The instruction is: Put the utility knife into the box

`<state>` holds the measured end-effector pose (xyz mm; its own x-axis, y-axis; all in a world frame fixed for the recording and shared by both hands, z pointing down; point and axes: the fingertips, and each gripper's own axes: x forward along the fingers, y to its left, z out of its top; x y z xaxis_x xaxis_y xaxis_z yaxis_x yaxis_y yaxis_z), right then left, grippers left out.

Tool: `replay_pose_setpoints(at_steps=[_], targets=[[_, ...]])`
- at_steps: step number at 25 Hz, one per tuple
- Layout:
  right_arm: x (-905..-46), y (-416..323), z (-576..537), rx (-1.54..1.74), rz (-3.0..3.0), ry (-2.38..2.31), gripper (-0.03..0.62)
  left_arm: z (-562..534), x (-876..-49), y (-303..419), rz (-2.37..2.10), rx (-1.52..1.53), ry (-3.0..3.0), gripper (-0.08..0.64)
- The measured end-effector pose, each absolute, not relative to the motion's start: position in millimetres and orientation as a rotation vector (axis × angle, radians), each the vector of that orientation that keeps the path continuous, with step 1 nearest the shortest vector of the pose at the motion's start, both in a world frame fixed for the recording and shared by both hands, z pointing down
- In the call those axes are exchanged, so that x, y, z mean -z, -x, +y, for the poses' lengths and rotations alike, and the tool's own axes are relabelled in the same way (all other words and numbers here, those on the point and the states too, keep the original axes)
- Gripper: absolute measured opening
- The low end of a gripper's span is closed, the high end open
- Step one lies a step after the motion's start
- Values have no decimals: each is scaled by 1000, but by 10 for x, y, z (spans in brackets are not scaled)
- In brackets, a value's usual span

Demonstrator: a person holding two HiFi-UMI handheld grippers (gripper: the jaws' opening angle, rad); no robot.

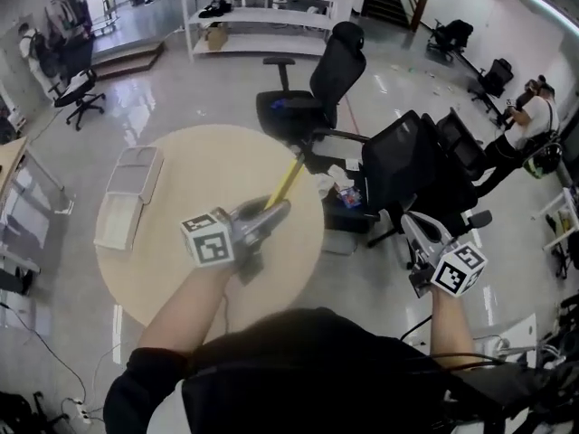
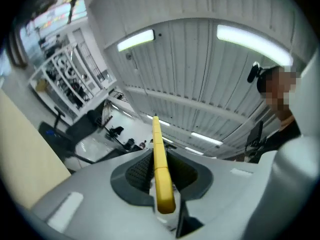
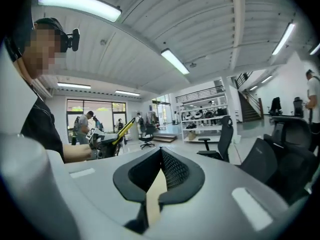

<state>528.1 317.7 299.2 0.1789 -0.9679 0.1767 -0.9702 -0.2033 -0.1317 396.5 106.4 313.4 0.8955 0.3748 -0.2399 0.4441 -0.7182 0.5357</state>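
A yellow utility knife [image 1: 288, 181] is held up above the round wooden table [image 1: 172, 269], with my left gripper [image 1: 274, 210] shut on its lower end. In the left gripper view the knife [image 2: 160, 164] sticks out upward between the pads, pointing toward the ceiling. The white box [image 1: 120, 221] lies on the table's left side with its lid [image 1: 136, 172] folded open behind it. My right gripper [image 1: 409, 220] hovers off the table to the right, shut with nothing in it [image 3: 161, 150]. From the right gripper view I see the left gripper [image 3: 102, 141] with the knife [image 3: 123, 128].
Black office chairs [image 1: 326, 89] stand just beyond the table's far right edge, with more [image 1: 425, 165] below my right gripper. White shelving [image 1: 262, 12] is at the back. People stand far off at the right [image 1: 529, 116].
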Motion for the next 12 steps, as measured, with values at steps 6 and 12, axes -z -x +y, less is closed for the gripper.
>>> replay_pose_setpoints(at_steps=[6, 12], targets=[[-2943, -5830, 2926, -301, -2210, -2133, 14, 983, -3105, -4158, -1, 72, -2945, 69], [-2957, -6017, 2572, -258, -2414, -1916, 14, 1020, -3133, -3996, -384, 19, -2994, 69]])
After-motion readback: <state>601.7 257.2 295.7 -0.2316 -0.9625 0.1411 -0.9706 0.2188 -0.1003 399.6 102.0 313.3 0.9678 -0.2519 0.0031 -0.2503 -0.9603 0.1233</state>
